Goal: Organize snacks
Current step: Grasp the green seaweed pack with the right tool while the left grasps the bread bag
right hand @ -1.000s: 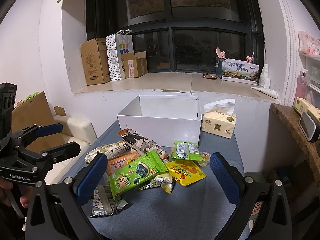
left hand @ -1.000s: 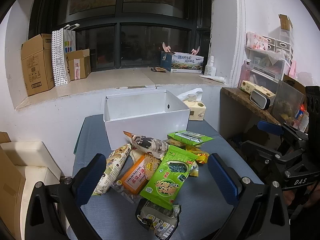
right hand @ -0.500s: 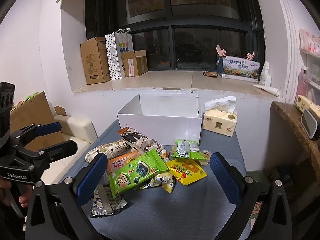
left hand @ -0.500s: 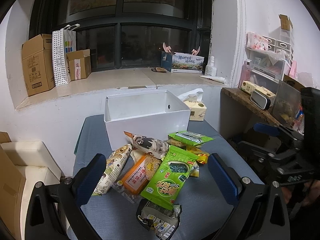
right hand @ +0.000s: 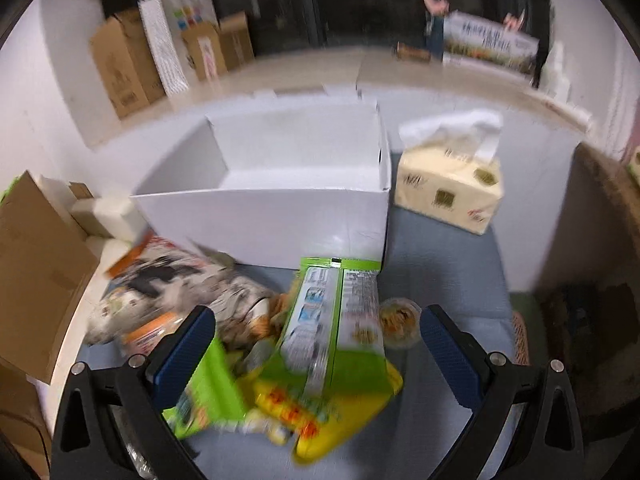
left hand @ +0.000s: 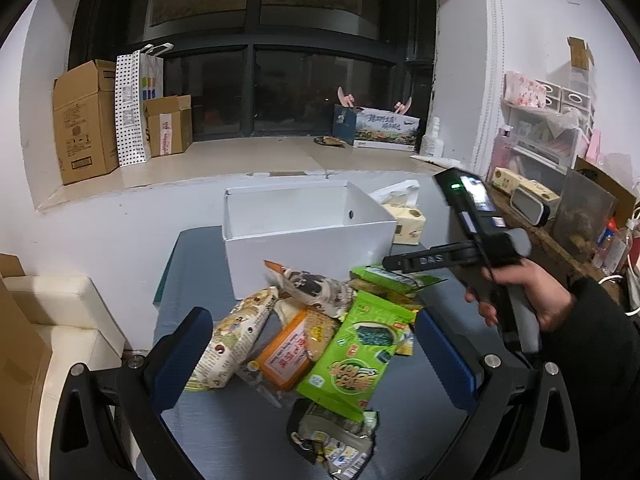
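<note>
Several snack packets lie in a heap on the grey table (left hand: 408, 432) in front of an open white box (left hand: 308, 248). A big green packet (left hand: 352, 356) and an orange packet (left hand: 286, 360) lie near my left gripper (left hand: 316, 360), which is open and empty above the heap. My right gripper (right hand: 316, 356) is open and low over a green-and-white packet (right hand: 340, 308) and a yellow packet (right hand: 344, 412). In the left wrist view the hand-held right gripper (left hand: 472, 248) reaches in over the small green packet (left hand: 390, 278).
A tissue pack (right hand: 450, 188) stands right of the white box (right hand: 264, 208). Cardboard boxes (left hand: 84, 120) and a dotted bag (left hand: 132, 108) stand on the window ledge. A cluttered shelf (left hand: 560, 208) is at the right. A cream seat (left hand: 60, 320) is left of the table.
My right gripper has moved forward and down, close over the snack heap; its view is blurred by motion. The left gripper has hardly moved.
</note>
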### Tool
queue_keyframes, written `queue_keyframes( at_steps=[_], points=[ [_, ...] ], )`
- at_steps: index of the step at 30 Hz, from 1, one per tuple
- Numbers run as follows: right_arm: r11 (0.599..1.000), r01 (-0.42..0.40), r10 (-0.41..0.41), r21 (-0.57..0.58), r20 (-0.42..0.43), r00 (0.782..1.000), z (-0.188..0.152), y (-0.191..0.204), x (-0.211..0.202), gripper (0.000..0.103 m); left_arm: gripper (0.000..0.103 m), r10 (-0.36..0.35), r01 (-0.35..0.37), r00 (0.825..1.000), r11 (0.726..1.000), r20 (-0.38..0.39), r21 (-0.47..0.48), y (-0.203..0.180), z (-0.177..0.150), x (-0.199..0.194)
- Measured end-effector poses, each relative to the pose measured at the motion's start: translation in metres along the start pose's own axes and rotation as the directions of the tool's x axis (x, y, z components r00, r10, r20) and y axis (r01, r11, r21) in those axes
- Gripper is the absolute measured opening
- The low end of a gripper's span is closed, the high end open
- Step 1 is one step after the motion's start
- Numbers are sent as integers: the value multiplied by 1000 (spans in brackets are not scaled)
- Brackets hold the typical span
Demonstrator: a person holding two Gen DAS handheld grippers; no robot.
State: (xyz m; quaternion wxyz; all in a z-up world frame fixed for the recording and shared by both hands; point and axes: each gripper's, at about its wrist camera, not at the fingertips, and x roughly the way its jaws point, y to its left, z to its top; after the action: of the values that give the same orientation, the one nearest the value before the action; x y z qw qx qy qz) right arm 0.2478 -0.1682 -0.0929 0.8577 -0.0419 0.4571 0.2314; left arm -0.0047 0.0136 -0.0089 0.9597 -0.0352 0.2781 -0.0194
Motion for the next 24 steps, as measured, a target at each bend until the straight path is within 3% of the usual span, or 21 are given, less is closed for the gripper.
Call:
queue_keyframes(
  at_steps=[4, 6, 7, 9, 18, 24],
  points=[
    [1000, 4, -2, 22, -114, 993, 4, -3, 37, 103, 103, -9, 8, 1000, 1000, -25, -28, 11, -4, 9],
    [999, -2, 9, 44, -159, 987, 1, -5, 47, 87, 103, 9, -9, 1000, 1000, -9, -22, 14, -7, 11],
    [998, 3, 10, 64, -198, 980, -3, -8, 53, 71, 103, 13, -13, 1000, 1000, 3, -19, 15, -9, 12],
    [997, -2, 17, 76, -200, 980, -7, -10, 55, 72, 103, 28, -28, 1000, 999, 4, -19, 16, -13, 16],
    [989, -90, 92, 120, -11, 996, -24, -22, -21, 69, 103, -19, 5, 993, 992, -115, -126, 31, -10, 56],
    [980, -141, 121, 140, 143, 982, -59, -26, -88, 69, 103, -79, 40, 975, 982, -208, -184, 23, 5, 116]
  ],
)
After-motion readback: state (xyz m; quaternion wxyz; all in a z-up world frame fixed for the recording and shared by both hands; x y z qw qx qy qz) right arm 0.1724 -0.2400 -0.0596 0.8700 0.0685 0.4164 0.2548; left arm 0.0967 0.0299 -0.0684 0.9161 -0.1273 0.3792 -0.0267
